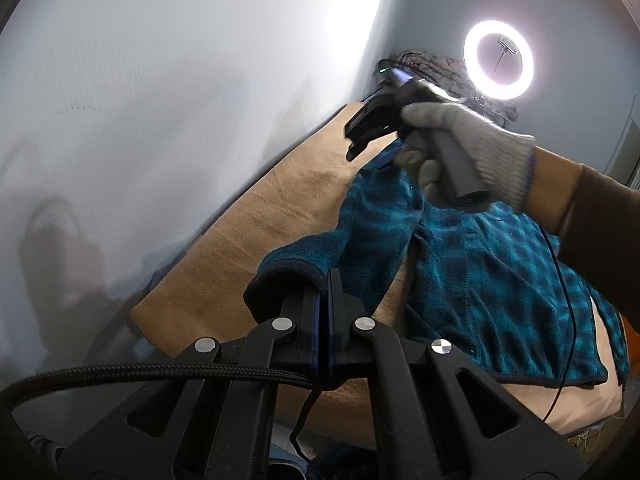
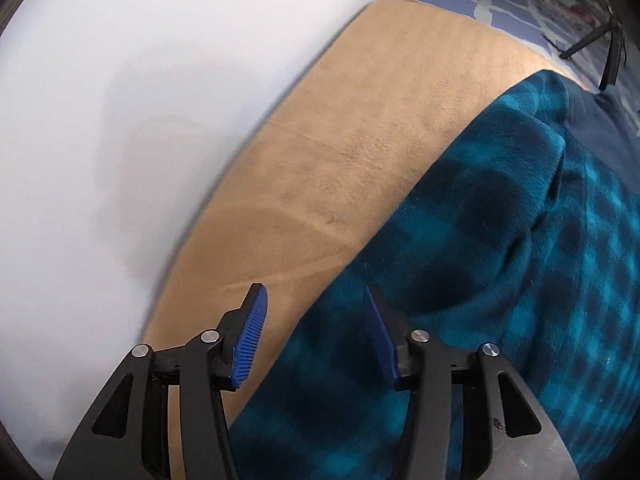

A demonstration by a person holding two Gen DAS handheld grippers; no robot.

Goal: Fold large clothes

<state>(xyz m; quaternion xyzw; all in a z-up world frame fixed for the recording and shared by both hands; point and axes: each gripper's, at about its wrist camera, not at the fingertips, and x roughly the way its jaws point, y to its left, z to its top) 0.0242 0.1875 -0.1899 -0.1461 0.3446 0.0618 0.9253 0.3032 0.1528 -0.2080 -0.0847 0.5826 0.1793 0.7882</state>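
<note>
Against the white wall on the left lies a tan blanket, and on it the teal plaid fleece garment, spread toward the right. The left gripper has its 2 jaws pressed together on the dark-bound cuff of a sleeve, which it lifts slightly off the blanket while pointing down at a moderate slant. Further right, a gloved hand carries the right gripper over the collar end of the garment; in its own view the 2 blue pads stand partly apart with nothing between them, and it points steeply down at the garment's edge where fleece meets blanket.

The step in hand looks like a sleeve fold: one side is gripped, the other not yet taken. The next move probably calls for the right gripper to drop onto the shoulder or edge below it, close on a single layer, then for both to carry the sleeve across the body without dragging the rest. A ring light glows at far right.
</note>
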